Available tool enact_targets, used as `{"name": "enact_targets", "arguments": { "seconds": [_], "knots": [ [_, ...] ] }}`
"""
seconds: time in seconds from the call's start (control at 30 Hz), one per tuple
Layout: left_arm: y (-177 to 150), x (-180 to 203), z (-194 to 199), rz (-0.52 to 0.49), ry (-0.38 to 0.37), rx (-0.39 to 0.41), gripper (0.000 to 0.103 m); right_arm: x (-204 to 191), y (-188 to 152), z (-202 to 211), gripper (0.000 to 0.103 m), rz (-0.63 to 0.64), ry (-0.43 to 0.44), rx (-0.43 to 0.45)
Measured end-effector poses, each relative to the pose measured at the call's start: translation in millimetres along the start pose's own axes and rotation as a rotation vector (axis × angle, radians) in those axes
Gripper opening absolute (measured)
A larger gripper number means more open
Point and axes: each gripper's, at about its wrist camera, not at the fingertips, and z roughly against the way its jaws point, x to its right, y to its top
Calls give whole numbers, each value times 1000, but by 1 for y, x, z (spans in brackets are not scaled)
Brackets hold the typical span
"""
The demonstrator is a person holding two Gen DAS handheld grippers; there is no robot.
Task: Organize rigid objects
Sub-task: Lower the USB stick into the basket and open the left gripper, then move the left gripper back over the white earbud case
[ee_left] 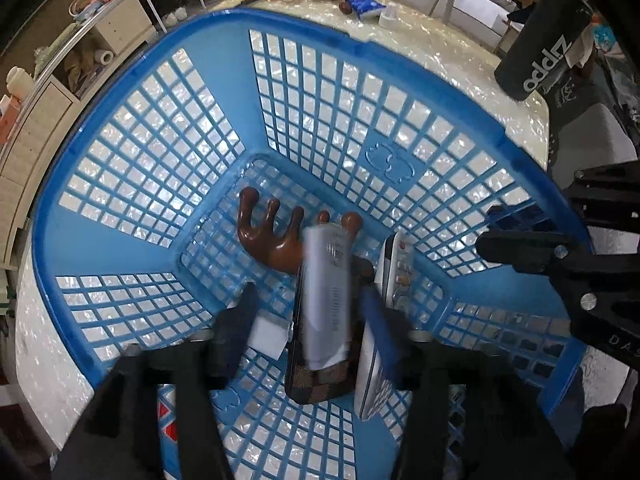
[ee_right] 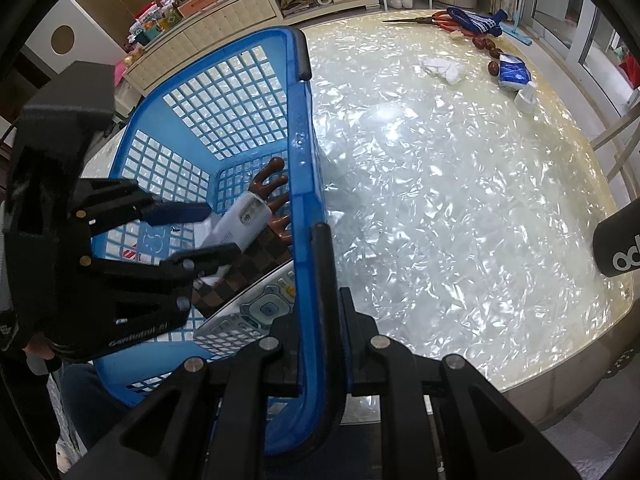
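Blue plastic lattice basket (ee_left: 208, 52) on a pearly tabletop (ee_right: 440, 184); broad bare table to its right, clutter only along the far edge. Inside, crowded toward the near right: brown wooden massager (ee_left: 276, 240), checkered case (ee_left: 320, 384), two remote controls (ee_left: 396, 264). White tube (ee_left: 326, 296), blurred, lies over the case between the left gripper (ee_left: 308, 300) fingers; jaws parted, pads clear of it. Right gripper (ee_right: 316, 264) closed on the basket's right rim, one finger (ee_right: 324, 256) on the outer face.
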Motion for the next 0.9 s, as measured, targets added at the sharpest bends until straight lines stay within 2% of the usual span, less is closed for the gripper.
{"name": "enact_targets", "arguments": {
  "seconds": [0.07,0.1,0.33,0.53,0.73,0.9],
  "knots": [
    [1,-1,3,5,3,13,80,1,0,0,13,1,1,1],
    [1,-2,4,6,11,20,82,1,0,0,13,1,1,1],
    [4,-16,27,14,61,57,85,2,-1,1,13,0,7,4],
    [1,-44,78,60,113,131,89,-1,-1,2,13,8,-1,-4],
    [-27,-76,123,122,172,191,89,-4,0,1,13,18,-17,-10],
    [-63,-104,128,186,202,170,89,-6,0,0,13,26,-34,-17]
  ]
}}
